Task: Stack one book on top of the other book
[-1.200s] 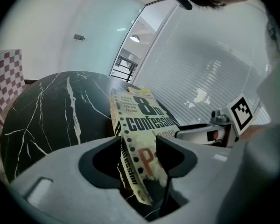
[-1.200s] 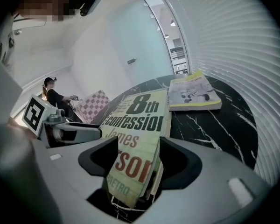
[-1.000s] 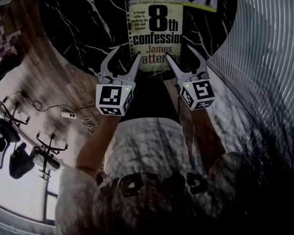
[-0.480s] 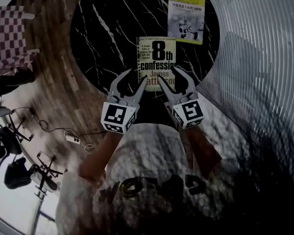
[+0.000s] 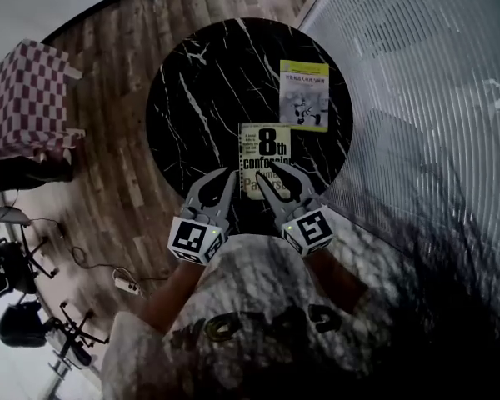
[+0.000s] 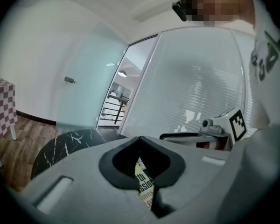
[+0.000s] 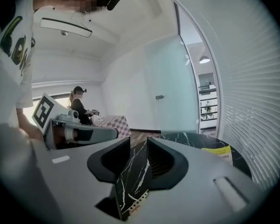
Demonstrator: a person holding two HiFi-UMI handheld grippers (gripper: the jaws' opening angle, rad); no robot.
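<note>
Well out on the left gripper's outer side stands a checkered-covered piece of furniture (image 5: 29, 98) on the wooden floor (image 5: 108, 165), clear of the work area.

Left gripper (image 5: 223, 182): the jaws are fully together with the tips meeting, and nothing is gripped. Its own view shows only a narrow slit under the closed tips, with printed cover text visible through it.

Ahead of the two grippers and between them, the paperback (image 5: 265, 150) titled "8th confession" lies flat and face up on the round black marble table (image 5: 196, 98). In the head view both sets of jaw tips overlap its near edge. No pad presses on it.

Right gripper (image 5: 275, 182): the jaws are partly open and closing. Only the marble top shows through the gap, so this gripper is empty.

Ahead of the right gripper, slightly to its outer side, the yellow-covered book (image 5: 305, 94) lies flat on the same table. Its near corner meets the paperback's far corner, and whether the two overlap cannot be made out. Neither book rests squarely on the other.

On the right gripper's outer side, a slatted glass wall (image 5: 417, 82) runs alongside the table.
</note>
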